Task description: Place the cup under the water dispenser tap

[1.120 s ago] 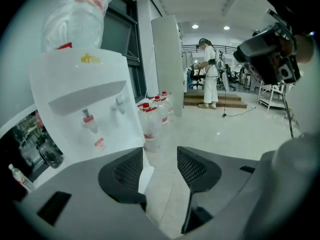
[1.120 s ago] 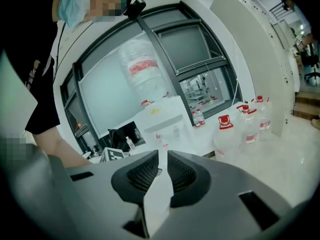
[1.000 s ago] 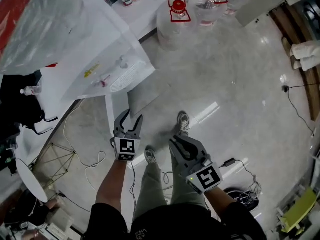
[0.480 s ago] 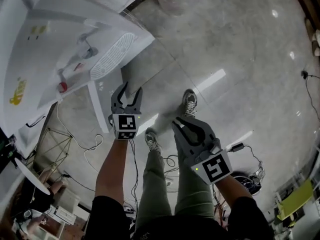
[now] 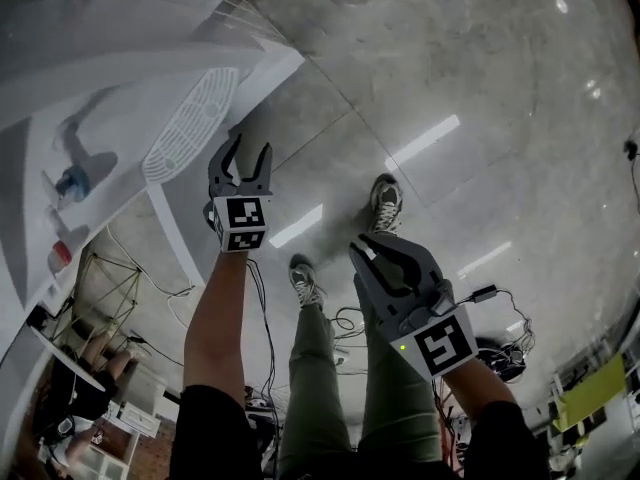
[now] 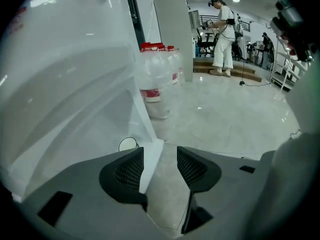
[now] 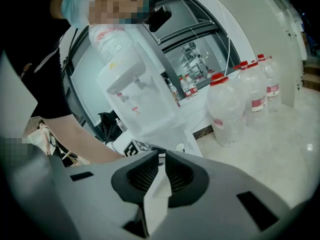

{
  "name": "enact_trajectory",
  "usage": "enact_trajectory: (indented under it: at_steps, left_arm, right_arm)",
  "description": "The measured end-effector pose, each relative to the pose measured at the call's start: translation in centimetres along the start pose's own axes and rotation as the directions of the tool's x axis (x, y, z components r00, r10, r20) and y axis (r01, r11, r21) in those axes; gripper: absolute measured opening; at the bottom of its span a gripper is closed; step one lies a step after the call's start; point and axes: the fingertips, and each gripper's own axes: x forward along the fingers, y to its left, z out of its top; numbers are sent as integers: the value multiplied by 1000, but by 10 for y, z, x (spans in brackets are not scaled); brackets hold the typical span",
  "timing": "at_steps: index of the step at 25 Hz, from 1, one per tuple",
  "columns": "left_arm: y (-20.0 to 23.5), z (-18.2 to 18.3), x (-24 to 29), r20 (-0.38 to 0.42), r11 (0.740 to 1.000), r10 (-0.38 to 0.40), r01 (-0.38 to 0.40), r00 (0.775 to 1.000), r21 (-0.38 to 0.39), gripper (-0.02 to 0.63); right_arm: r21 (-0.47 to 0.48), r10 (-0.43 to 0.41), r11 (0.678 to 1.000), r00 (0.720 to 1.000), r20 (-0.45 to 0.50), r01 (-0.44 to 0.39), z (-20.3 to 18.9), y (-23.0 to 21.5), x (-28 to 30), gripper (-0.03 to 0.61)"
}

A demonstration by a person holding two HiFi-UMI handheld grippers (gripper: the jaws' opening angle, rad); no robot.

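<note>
The white water dispenser (image 5: 110, 88) fills the head view's upper left, with its oval drip grille (image 5: 190, 123), a blue tap (image 5: 72, 180) and a red tap (image 5: 60, 256). My left gripper (image 5: 240, 158) is open and empty, its fingertips just below the grille. In the left gripper view (image 6: 160, 166) the dispenser's white body (image 6: 65, 94) looms close on the left. My right gripper (image 5: 372, 253) hangs lower, over the floor, jaws shut with nothing between them. The right gripper view (image 7: 161, 176) shows the dispenser (image 7: 140, 99) farther off. No cup is plainly in view.
Large water jugs (image 7: 227, 109) with red caps stand on the floor beside the white table (image 7: 192, 115); these jugs (image 6: 155, 84) also show past the dispenser. A small round rim (image 6: 128, 144) sits by the dispenser's base. Cables (image 5: 345, 320) lie near my feet. A person (image 6: 222, 34) stands far off.
The dispenser has grown larger and closer in the head view. My left gripper rose toward the drip grille, still open. The right gripper stayed low and shut.
</note>
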Motion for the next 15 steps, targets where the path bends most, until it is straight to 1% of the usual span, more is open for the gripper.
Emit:
enact_trajectory:
  at_steps: [5,11,15]
  left_arm:
    - [15,-7,56,-54,999,28,-29,998,-29,219]
    - [32,-9,104,-106,998,51,-47,993,41,219]
    - [44,-9,131,-134,997,69,-63,989,44,219]
  right_arm:
    - [7,-13,1000,999,-35,13,-20,-48,11,46]
    - [6,-40,999,997,-67,40,-35,-102,22,48]
    - [0,-29,1000,997,-73,29,-45,-122,30,46]
